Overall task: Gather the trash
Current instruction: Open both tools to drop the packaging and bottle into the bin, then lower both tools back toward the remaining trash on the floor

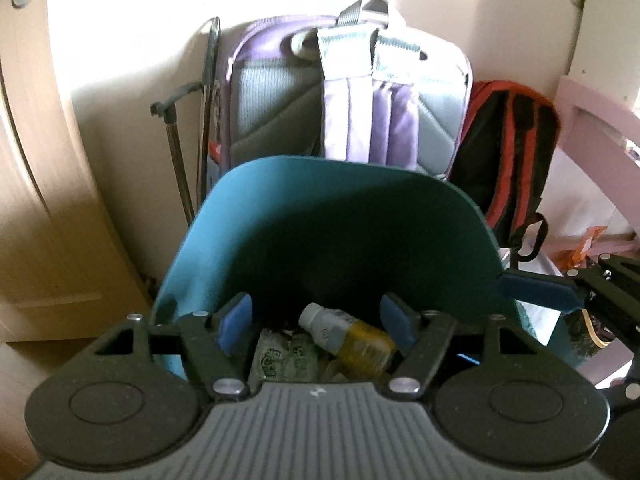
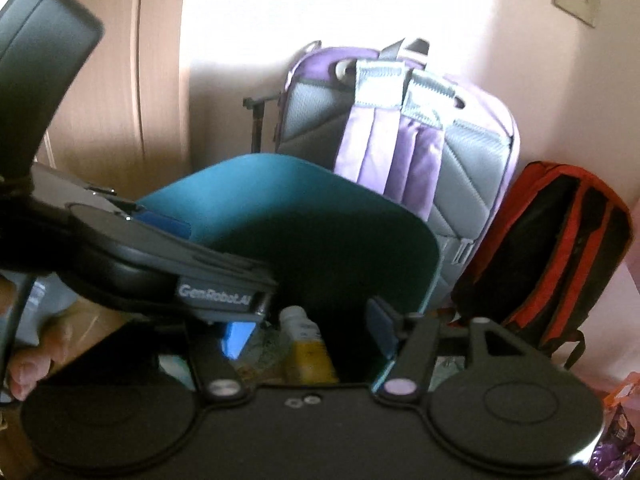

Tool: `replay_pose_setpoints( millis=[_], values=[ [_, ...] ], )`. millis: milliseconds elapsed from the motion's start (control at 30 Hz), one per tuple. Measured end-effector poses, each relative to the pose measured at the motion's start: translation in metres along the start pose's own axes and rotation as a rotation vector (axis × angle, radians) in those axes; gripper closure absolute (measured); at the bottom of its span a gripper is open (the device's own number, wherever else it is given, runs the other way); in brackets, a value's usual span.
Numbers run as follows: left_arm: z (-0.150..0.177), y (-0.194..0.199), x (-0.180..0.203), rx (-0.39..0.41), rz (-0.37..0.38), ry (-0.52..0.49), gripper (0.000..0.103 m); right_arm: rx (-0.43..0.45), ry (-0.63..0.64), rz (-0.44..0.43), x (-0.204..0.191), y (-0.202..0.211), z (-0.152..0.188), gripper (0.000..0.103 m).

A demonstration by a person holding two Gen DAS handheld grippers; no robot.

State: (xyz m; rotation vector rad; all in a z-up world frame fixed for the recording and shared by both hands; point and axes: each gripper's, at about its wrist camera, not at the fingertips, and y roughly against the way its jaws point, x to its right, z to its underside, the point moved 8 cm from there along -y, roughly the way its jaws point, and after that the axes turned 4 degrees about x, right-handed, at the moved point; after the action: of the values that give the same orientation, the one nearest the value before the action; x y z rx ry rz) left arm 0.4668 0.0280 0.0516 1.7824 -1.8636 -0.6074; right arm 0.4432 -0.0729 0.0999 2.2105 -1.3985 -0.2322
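A teal trash bin point(image 1: 224, 232) stands open below both grippers, also in the right wrist view point(image 2: 288, 188). Inside lie a small bottle with a white cap and yellow contents point(image 1: 348, 336), also in the right wrist view point(image 2: 306, 344), and a crumpled greenish wrapper point(image 1: 284, 360). My left gripper point(image 1: 316, 324) is open and empty, its blue pads point(image 1: 236, 320) over the bin's mouth. My right gripper point(image 2: 308, 328) is open and empty over the same bin. The left gripper's body point(image 2: 160, 264) crosses the right wrist view; the right gripper's finger point(image 1: 536, 286) shows at the bin's right rim.
A purple and grey backpack point(image 1: 352, 96) leans on the wall behind the bin, with a black and red backpack point(image 1: 508, 152) to its right. A wooden door point(image 1: 36, 160) is at left. A pink shelf point(image 1: 592, 120) with bags is at right. A black rod point(image 1: 176, 152) leans at left.
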Motion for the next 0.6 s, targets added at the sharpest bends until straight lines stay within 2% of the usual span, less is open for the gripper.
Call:
replay_pose_setpoints(
  millis=[67,167,300,600],
  values=[
    [0.0,0.015,0.002,0.012,0.003,0.003,0.031,0.008,-0.005,-0.002,0.0,0.01,-0.001,0.034],
    [0.002,0.039,0.005,0.023,0.017,0.017,0.027,0.021,-0.01,0.007,-0.002,0.029,0.0,0.033],
    [0.01,0.069,0.013,0.035,0.039,0.014,0.027,0.03,-0.026,-0.003,-0.007,0.054,0.004,0.032],
    [0.046,0.13,0.022,0.069,0.042,0.002,0.021,0.046,-0.022,-0.03,-0.025,0.11,0.026,0.031]
  ],
)
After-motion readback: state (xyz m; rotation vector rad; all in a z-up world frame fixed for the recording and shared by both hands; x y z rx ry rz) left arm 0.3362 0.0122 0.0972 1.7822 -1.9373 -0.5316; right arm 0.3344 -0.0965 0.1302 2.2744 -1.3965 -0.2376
